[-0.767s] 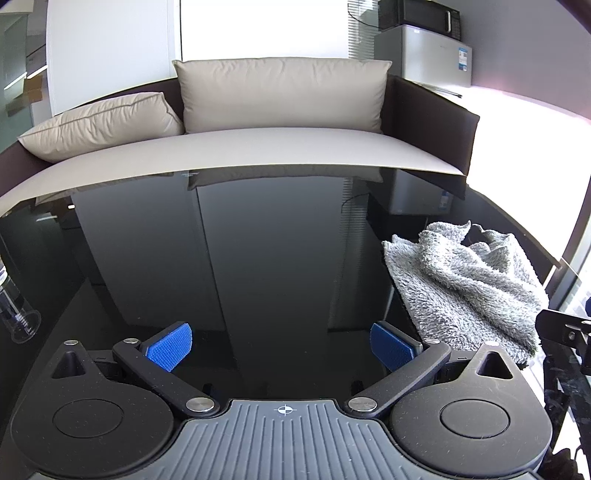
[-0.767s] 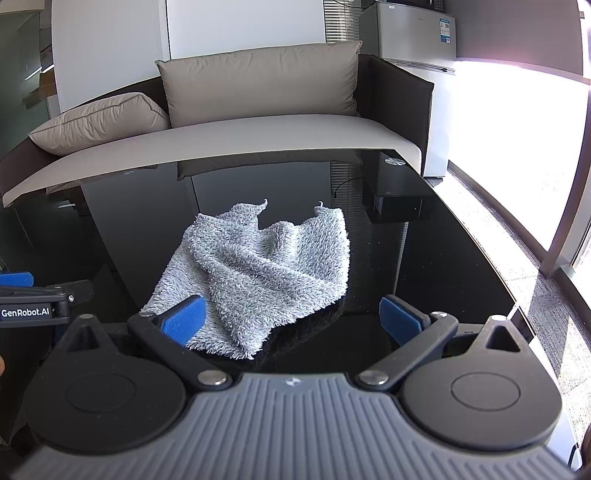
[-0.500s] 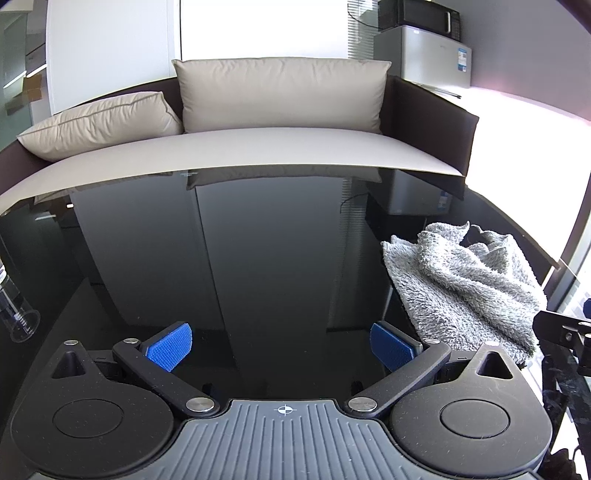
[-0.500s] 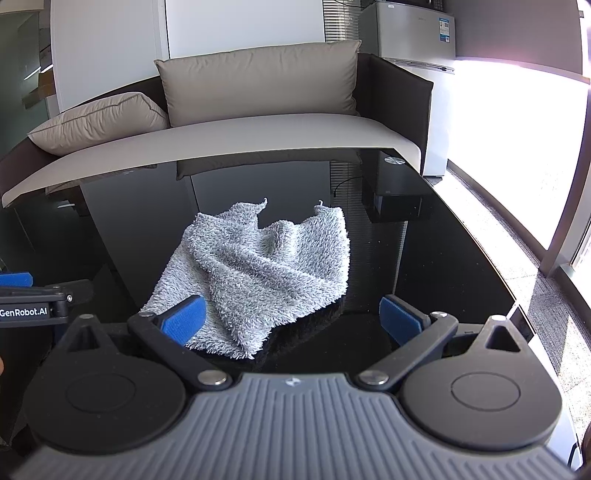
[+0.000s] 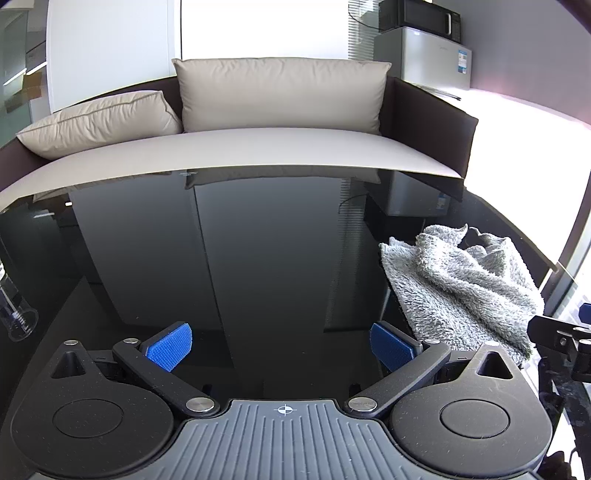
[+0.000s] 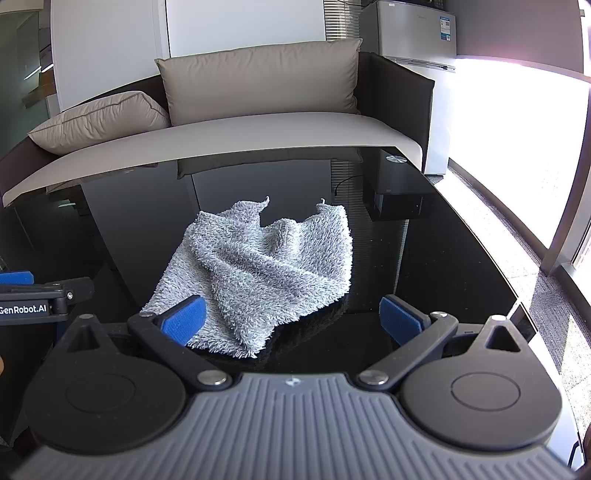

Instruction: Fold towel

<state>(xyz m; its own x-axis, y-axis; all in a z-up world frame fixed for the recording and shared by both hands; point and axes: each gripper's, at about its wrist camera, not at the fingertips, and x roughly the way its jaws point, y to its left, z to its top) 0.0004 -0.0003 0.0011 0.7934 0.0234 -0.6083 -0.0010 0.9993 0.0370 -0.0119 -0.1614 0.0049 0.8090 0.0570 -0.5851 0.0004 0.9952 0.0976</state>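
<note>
A crumpled grey fluffy towel (image 6: 266, 269) lies on the glossy black table (image 6: 424, 266). In the right wrist view it sits just ahead of my right gripper (image 6: 291, 321), which is open and empty; its left pad overlaps the towel's near corner in the view. In the left wrist view the towel (image 5: 461, 288) lies to the right of my left gripper (image 5: 282, 345), which is open and empty over bare table. Part of the left gripper (image 6: 40, 299) shows at the left edge of the right wrist view.
A beige sofa (image 5: 258, 147) with cushions stands beyond the table's far edge. A clear glass (image 5: 14, 314) stands at the table's left edge. A small black box (image 6: 395, 192) sits at the far right of the table. A fridge (image 6: 410, 33) stands behind.
</note>
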